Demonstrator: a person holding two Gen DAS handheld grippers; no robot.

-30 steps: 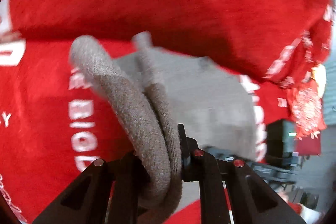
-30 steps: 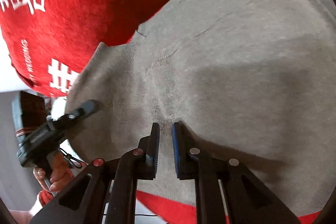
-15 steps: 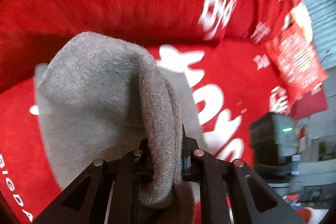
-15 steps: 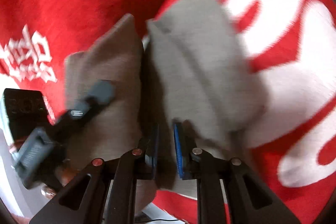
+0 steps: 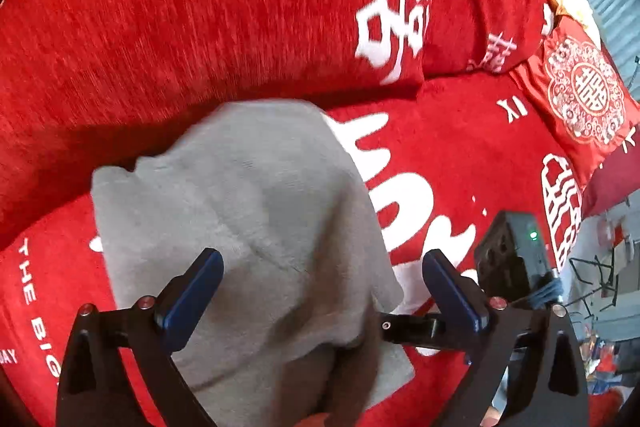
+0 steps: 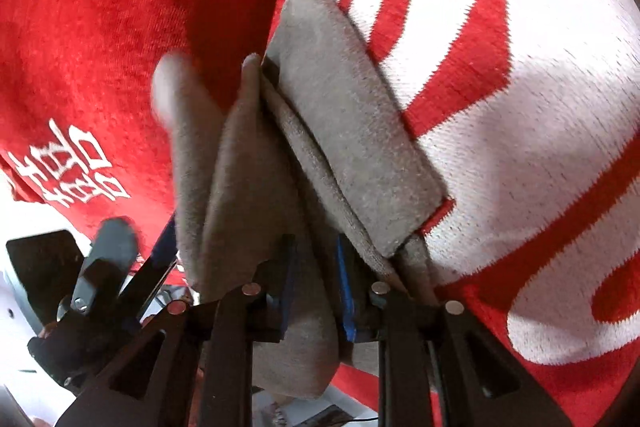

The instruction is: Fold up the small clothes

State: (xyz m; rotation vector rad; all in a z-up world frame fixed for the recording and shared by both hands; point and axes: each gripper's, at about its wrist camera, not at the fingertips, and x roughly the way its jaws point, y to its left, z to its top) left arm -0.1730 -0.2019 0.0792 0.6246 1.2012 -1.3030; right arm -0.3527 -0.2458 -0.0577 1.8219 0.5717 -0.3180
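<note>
Left gripper [image 5: 320,287]: jaws opening, spread wide, pads clear of the grey garment [image 5: 256,211] lying below and between them; nothing is pinched. Right gripper [image 6: 314,291]: jaws opening from a narrow gap, a fold of the same garment is seen between the blue pads, contact looks slack, so the hold is judged released or nearly so.

Step in hand, as judged: folded garment is being let go onto the red blanket [image 5: 460,147].

To be done well:
- Right jaws should be opened fully before any withdrawal, else the stacked layers seen just ahead of the pads get dragged apart.
- Withdrawal is best made back along the finger line, not sideways.
- Left tongs should be lifted straight off; cloth directly under them is bunched, not flat.

Edges and room, near to far:
- Under the left tongs: garment edge by the right-hand pad, with the other gripper's black body just beyond it. Tight on that side.
- Left of the right tongs: a loose flap hangs, blurred; left gripper's finger sits close beside it. Snag risk.
- Ahead of the garment: blanket fold rises like a wall, little room forward.
- Far right of the left tongs: open blanket, then a red cushion [image 5: 584,95].
</note>
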